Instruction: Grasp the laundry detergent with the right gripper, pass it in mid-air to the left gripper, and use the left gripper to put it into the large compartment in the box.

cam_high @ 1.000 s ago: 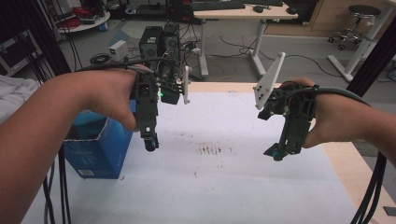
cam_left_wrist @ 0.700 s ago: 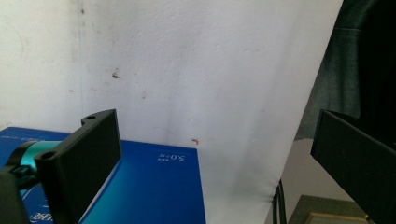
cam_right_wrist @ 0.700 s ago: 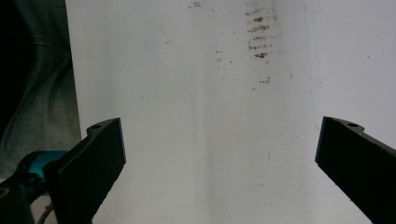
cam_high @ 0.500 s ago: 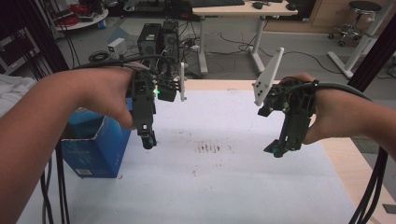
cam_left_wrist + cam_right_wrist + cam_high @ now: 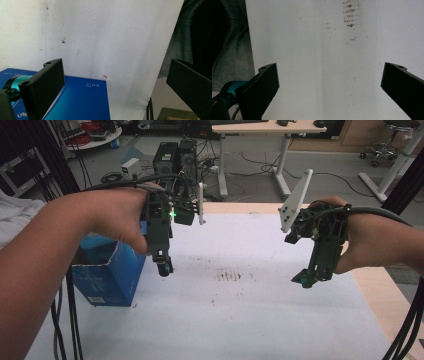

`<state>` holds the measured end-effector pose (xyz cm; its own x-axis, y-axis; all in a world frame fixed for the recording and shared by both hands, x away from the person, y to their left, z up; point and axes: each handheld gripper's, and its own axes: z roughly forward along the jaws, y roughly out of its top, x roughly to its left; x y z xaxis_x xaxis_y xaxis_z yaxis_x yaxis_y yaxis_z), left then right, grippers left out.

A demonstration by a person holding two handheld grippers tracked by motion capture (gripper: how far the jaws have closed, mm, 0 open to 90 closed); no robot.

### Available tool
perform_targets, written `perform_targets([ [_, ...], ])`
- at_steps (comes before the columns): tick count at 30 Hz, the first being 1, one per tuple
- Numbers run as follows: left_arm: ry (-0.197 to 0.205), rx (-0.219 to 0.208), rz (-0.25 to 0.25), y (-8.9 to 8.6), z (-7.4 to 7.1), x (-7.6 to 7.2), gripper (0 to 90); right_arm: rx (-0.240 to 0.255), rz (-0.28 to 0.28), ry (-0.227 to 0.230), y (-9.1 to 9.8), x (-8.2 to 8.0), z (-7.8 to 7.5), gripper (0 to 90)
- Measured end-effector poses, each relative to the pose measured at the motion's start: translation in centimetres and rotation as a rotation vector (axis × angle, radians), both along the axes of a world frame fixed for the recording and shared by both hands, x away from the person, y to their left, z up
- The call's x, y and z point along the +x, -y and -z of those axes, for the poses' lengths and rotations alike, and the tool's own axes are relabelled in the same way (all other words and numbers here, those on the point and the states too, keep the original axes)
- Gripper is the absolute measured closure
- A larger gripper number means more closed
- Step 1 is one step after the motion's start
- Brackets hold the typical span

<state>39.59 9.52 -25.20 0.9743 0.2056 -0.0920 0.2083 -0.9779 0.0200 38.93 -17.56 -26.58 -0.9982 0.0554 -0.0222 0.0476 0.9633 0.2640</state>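
Both grippers hover w/ fingers wide apart, nothing held. Left gripper [image 5: 162, 265] sits just over the blue box [image 5: 106, 275] at the surface's left edge; right gripper [image 5: 306, 279] is well apart. Approach the box squarely, straddling one wall.

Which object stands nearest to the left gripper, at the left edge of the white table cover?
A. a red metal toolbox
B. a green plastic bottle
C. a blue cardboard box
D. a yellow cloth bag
C: a blue cardboard box stands at the left edge of the white table cover, just below the open left gripper; that gripper's own view shows its blue printed top.
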Motion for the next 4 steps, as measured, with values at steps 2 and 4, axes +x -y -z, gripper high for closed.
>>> perform_targets([
  [2, -0.002, 0.002, 0.005, -0.01, 0.05, -0.08, 1.7, 0.005, 0.0, 0.001, -0.06, -0.05, -0.02, 0.7],
  [4, -0.007, 0.004, 0.005, -0.09, 0.09, -0.13, 1.7, 0.011, -0.006, 0.003, -0.1, -0.08, -0.11, 0.7],
])
